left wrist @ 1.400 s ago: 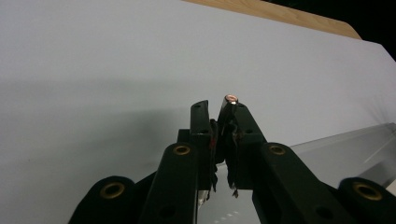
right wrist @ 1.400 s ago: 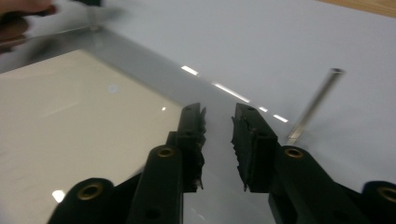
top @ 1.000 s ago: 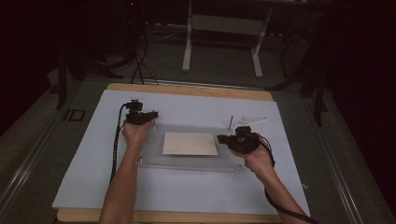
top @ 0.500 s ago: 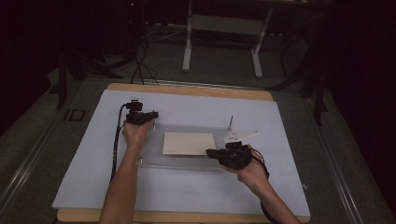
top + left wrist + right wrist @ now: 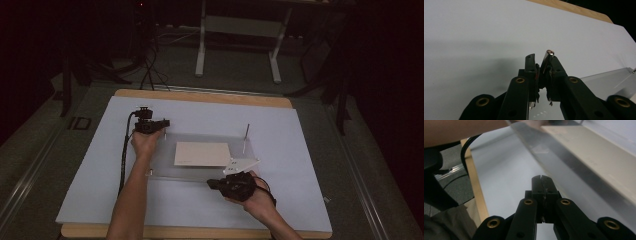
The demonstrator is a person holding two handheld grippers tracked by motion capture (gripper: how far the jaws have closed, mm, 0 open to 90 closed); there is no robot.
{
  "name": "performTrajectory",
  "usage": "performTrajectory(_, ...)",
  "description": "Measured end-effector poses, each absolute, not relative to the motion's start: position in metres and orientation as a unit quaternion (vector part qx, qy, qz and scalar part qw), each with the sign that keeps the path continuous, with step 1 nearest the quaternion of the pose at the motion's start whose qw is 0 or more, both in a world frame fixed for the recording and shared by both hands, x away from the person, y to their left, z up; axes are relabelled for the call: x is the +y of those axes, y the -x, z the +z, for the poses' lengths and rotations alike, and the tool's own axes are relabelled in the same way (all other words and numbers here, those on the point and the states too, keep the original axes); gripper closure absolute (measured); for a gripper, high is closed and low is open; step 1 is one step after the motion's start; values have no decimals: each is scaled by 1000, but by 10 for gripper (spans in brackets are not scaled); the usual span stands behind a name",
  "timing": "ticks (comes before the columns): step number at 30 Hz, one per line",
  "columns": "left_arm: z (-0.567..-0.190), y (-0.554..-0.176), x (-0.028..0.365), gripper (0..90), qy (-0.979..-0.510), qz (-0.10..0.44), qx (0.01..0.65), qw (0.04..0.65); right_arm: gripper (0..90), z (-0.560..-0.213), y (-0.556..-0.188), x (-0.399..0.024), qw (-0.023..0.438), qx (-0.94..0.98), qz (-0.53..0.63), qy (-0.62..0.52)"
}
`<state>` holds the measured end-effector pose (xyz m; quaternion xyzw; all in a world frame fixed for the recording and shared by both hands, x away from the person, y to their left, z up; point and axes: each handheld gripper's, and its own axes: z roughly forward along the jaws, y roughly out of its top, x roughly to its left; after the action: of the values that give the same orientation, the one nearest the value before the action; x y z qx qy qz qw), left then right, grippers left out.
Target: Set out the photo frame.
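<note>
A clear plate (image 5: 165, 167) lies on the pale mat with a white rectangular board (image 5: 201, 153) on top of it. My left gripper (image 5: 163, 125) stands at the plate's far left corner, shut on a thin metal pin (image 5: 549, 53) whose tip pokes out above the jaws. A second thin pin (image 5: 246, 137) stands upright at the plate's far right corner. My right gripper (image 5: 212, 183) lies just off the plate's near edge, right of centre, pointing left. In the right gripper view its jaws (image 5: 541, 178) are pressed together with nothing between them, and the plate's edge (image 5: 564, 162) and the board (image 5: 599, 152) run past above.
The pale mat (image 5: 300, 150) covers a wooden tabletop (image 5: 200, 96). A cable (image 5: 122, 160) trails from the left gripper along the forearm. Behind the table, on the dark floor, stand a white metal frame (image 5: 237, 45) and loose cables (image 5: 150, 70).
The right hand has slid left and toward the near side, from the plate's right end to its near edge. The left hand has stayed at the far left corner.
</note>
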<state>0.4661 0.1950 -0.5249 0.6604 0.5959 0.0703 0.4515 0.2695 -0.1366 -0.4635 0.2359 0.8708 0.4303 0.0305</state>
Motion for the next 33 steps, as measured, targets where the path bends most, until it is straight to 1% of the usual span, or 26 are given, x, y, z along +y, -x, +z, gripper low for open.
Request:
performTrajectory(4,-525,-466,195,809,-660,70,596,452,900,-472,-269,-134,34,870,431,-238)
performTrajectory(5,-526,-466,195,807,-660,68,596,453,900,-478,-267,-131,56,871,430,-233)
performTrajectory(8,-526,-466,195,806,-659,66,597,454,900,-483,-266,-129,64,866,438,-233)
performTrajectory(9,-526,-466,195,806,-659,65,597,453,900,-487,-266,-126,80,863,440,-234)
performTrajectory(11,-526,-466,196,804,-658,63,599,453,900,-490,-266,-124,95,860,439,-240)
performTrajectory(14,-526,-467,196,801,-657,60,600,453,900,-490,-267,-123,99,854,447,-247)
performTrajectory(15,-526,-467,196,801,-657,58,600,452,900,-490,-265,-121,110,855,441,-249)
performTrajectory(19,-526,-468,196,800,-657,57,602,450,900,-491,-264,-122,112,842,453,-270)
performTrajectory(22,-525,-469,196,796,-656,49,605,449,900,-491,-263,-122,117,833,462,-280)
performTrajectory(23,-526,-470,198,792,-650,37,610,451,900,-489,-263,-122,122,830,466,-282)
performTrajectory(33,-530,-471,198,791,-662,30,605,441,900,-480,-265,-121,150,818,477,-285)
